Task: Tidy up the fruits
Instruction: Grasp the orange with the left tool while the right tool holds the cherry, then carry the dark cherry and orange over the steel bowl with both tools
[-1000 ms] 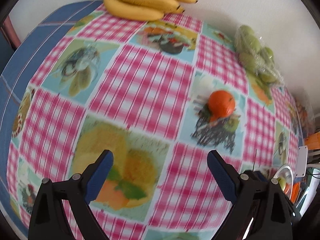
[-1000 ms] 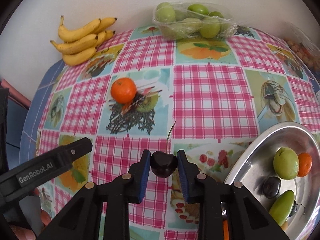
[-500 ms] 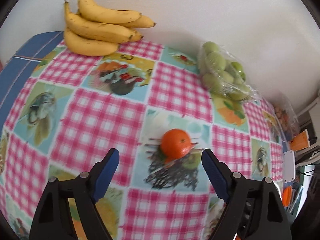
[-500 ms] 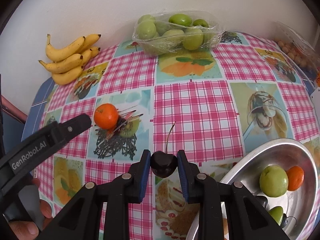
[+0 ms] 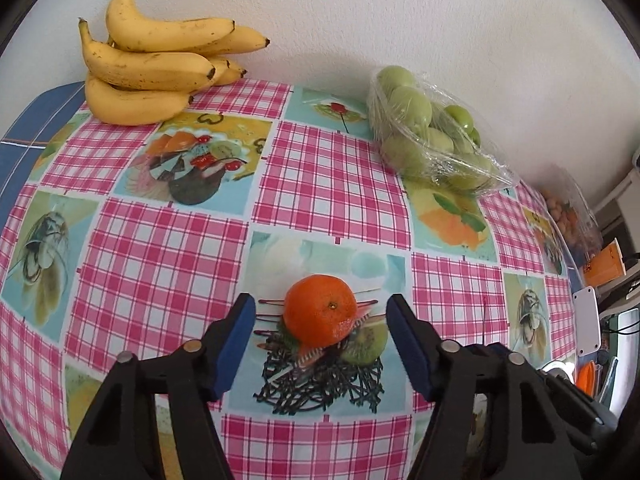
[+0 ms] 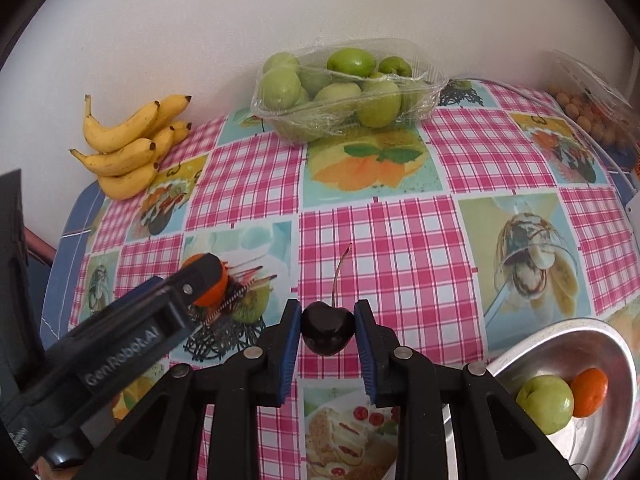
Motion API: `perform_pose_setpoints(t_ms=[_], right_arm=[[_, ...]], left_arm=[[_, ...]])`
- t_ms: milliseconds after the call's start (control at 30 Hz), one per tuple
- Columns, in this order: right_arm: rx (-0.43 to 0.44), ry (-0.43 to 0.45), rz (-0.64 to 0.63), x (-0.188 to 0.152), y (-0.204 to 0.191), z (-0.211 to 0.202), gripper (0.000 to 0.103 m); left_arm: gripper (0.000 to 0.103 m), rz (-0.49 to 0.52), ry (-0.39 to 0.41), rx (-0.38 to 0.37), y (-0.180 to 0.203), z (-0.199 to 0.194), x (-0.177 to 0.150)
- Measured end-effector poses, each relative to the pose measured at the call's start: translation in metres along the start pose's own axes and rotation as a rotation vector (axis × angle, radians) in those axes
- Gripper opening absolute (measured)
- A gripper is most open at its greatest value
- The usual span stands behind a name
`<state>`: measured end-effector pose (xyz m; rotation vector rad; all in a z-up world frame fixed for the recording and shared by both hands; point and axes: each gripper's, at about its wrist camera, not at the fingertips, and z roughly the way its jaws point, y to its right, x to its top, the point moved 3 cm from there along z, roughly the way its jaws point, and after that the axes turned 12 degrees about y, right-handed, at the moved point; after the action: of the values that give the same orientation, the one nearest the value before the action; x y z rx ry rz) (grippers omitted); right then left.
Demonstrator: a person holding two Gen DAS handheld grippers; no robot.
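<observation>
White wall runs behind a table covered by a pink-checked tablecloth (image 5: 328,184) printed with fruit and dessert panels. Against the wall at the far left lies a bunch of bananas (image 5: 156,68), and further right along the wall sits a clear tray of green fruits (image 6: 344,88) wrapped in film; a second clear pack of small tan fruits (image 6: 592,112) rests at the far right edge. At the near right corner a metal bowl (image 6: 616,352) holds a green fruit (image 6: 545,404) touching a small orange one (image 6: 590,392). The left gripper (image 5: 320,332) points down at a tangerine (image 5: 320,310) resting on the cloth; its jaws are closing, the tangerine stands between the blue pads, and a gap shows on each side, so nothing is pressed yet. The right gripper (image 6: 328,340) is clamped on a dark cherry (image 6: 328,332), stem pointing up and away, held above the cloth just left of the bowl.
</observation>
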<state>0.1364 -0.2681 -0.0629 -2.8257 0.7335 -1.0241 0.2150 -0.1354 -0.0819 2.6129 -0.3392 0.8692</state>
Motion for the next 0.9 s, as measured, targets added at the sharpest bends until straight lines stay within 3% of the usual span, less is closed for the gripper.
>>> perform_pose_setpoints(t_ms=[200, 467, 900], right_arm=[[-0.001, 0.016, -0.003, 0.004, -0.001, -0.002, 0.029], [-0.008, 0.015, -0.009, 0.004, -0.001, -0.005, 0.029], [-0.030, 0.011, -0.057, -0.004, -0.009, -0.036, 0.029]], left_arm=[[0.041, -0.011, -0.024, -0.015, 0.000, 0.004, -0.002], [0.040, -0.051, -0.034, -0.028, -0.003, -0.003, -0.001], [0.039, -0.092, -0.048, -0.019, -0.004, -0.049, -0.005]])
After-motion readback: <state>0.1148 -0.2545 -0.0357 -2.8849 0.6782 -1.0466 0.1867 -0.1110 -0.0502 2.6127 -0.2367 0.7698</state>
